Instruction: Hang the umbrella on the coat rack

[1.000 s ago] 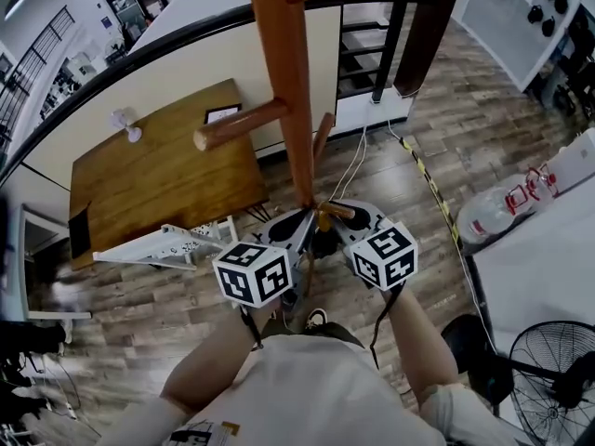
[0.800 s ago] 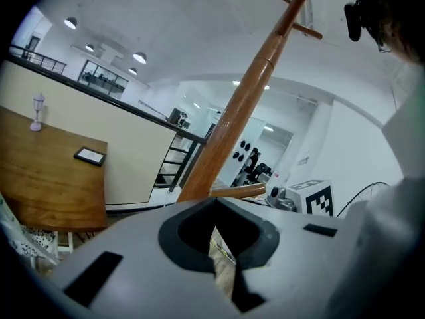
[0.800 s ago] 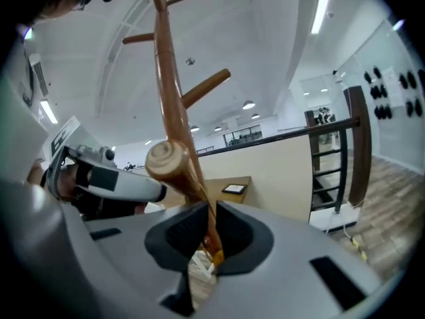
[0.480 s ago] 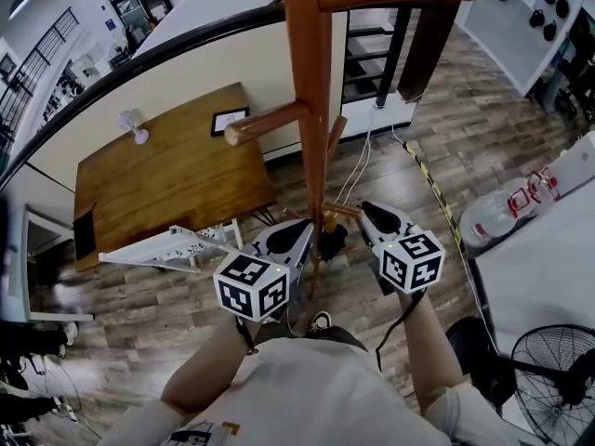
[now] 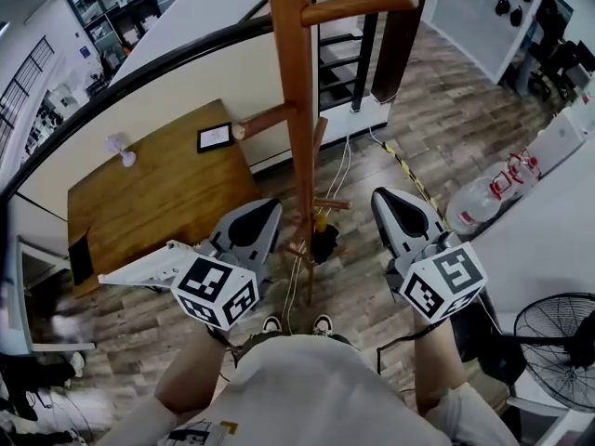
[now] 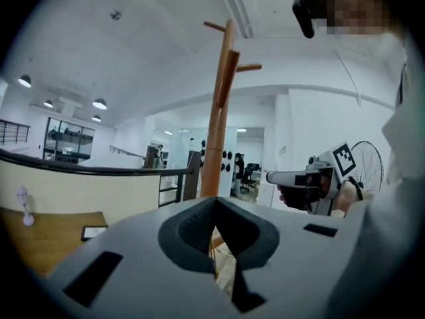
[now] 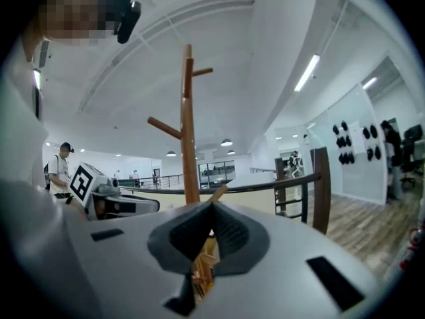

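The wooden coat rack [image 5: 299,128] stands in front of me, with pegs high on the right [image 5: 358,4] and lower on the left [image 5: 265,119]. A small black folded umbrella [image 5: 324,242] with a yellowish top hangs close to the pole near a short low peg [image 5: 332,203]. My left gripper [image 5: 267,210] is left of the pole and my right gripper [image 5: 381,199] is right of it. Both are apart from the umbrella. Each has its jaws together with nothing held. The rack's pole [image 6: 216,131] [image 7: 189,131] rises beyond the jaws in both gripper views.
A wooden table [image 5: 158,184] with a small frame [image 5: 215,137] and a white lamp [image 5: 121,147] stands at the left. A white metal rack [image 5: 139,266] lies by it. Water jugs [image 5: 483,214] and a floor fan [image 5: 556,334] are at the right. Cables run along the floor near the rack's base.
Both grippers were close together at the umbrella's top by the pole. They have since drawn back and spread apart, left and right. The umbrella stays hanging by the pole.
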Available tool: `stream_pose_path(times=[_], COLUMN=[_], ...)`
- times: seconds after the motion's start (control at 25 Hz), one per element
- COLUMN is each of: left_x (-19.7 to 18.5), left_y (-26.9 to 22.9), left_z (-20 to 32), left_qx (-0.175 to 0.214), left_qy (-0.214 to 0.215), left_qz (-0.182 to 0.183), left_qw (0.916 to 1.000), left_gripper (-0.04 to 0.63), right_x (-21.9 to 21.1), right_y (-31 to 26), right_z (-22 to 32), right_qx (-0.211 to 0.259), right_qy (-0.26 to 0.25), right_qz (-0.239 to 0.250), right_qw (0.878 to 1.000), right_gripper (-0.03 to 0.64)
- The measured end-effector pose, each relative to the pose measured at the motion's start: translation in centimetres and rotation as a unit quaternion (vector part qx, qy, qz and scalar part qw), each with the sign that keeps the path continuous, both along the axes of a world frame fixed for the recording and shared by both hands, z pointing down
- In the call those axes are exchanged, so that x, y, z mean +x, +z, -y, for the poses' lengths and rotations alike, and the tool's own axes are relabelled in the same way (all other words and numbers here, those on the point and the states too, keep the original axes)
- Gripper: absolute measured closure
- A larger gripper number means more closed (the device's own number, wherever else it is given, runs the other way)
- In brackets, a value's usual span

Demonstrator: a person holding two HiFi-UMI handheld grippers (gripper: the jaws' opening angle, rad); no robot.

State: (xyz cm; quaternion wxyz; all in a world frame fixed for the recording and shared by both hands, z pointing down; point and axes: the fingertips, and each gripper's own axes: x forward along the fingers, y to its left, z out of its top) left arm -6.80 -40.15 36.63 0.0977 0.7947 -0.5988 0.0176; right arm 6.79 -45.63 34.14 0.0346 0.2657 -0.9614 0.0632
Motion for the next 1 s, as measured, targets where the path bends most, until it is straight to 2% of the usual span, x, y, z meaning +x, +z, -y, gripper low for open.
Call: stream_pose_path(times=[0.24, 0.48, 0.72, 1.0], left_x=[-1.7, -3.4, -4.7, -5.7], left_y=[-5.6, -7.9, -6.8, -3.0], left_z=[-2.2, -4.4, -7.5, -9.2], left_qx=[0.043, 0.067, 0.056, 0.007], left_qy=[0.013, 0.029, 0.047, 0.056], left_qz=[-0.018, 0.028, 0.025, 0.02], left_qw=[0.9988, 0.9969, 0.997, 0.9982], left_gripper=[0.594, 0.594, 0.594, 0.594], right_x=[-0.5, -2.1, -3.6, -4.9], right_y=[-5.5, -7.4, -5.4, -1.4], right_z=[-4.0, -7.9, -11.6, -13.1], right_qx=[0.051, 0.057, 0.042, -0.001], right_qy=[0.014, 0.005, 0.007, 0.019], right_qz=[0.026, 0.04, 0.015, -0.016], right_qw=[0.998, 0.998, 0.999, 1.0], right_gripper=[0.612, 0.614, 0.614, 0.614])
